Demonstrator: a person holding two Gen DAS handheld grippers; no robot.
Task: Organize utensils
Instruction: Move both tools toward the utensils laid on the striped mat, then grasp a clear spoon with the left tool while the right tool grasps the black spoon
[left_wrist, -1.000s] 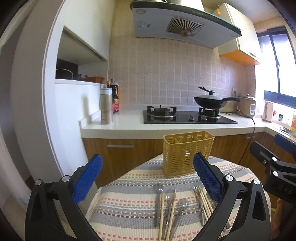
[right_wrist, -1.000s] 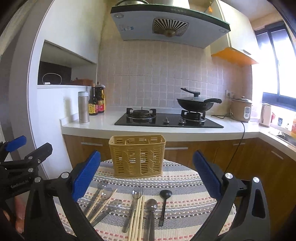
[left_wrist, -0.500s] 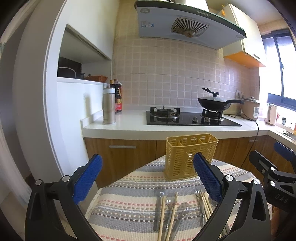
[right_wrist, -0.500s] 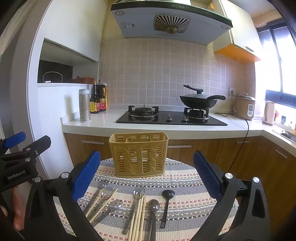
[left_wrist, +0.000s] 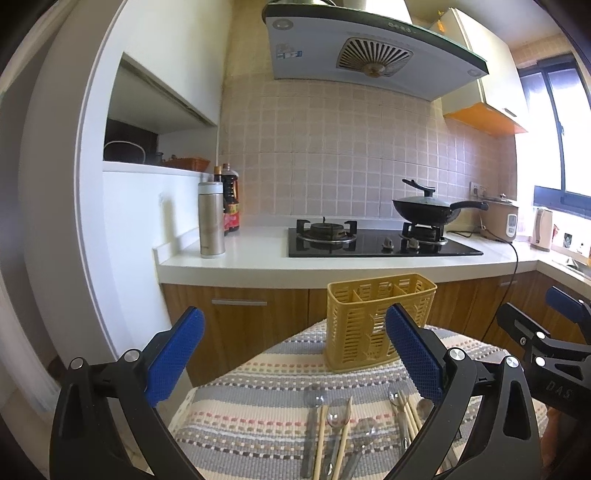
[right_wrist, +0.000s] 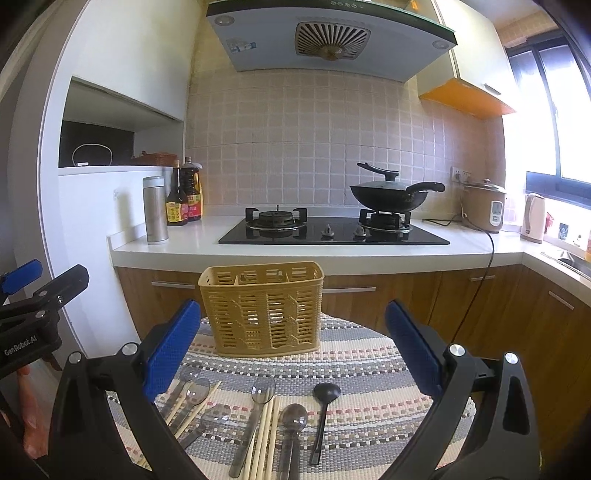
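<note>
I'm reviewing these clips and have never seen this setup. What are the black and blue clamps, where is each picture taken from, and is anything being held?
They are hand-held grippers, one per hand of a person, each with a camera looking along its fingers. The left gripper and the right gripper are both open and hold nothing. Each view also catches the other gripper at its edge. On the striped mat stands a yellow basket; in front lie clear spoons, chopsticks and a black spoon. Nothing is sorted yet.
</note>
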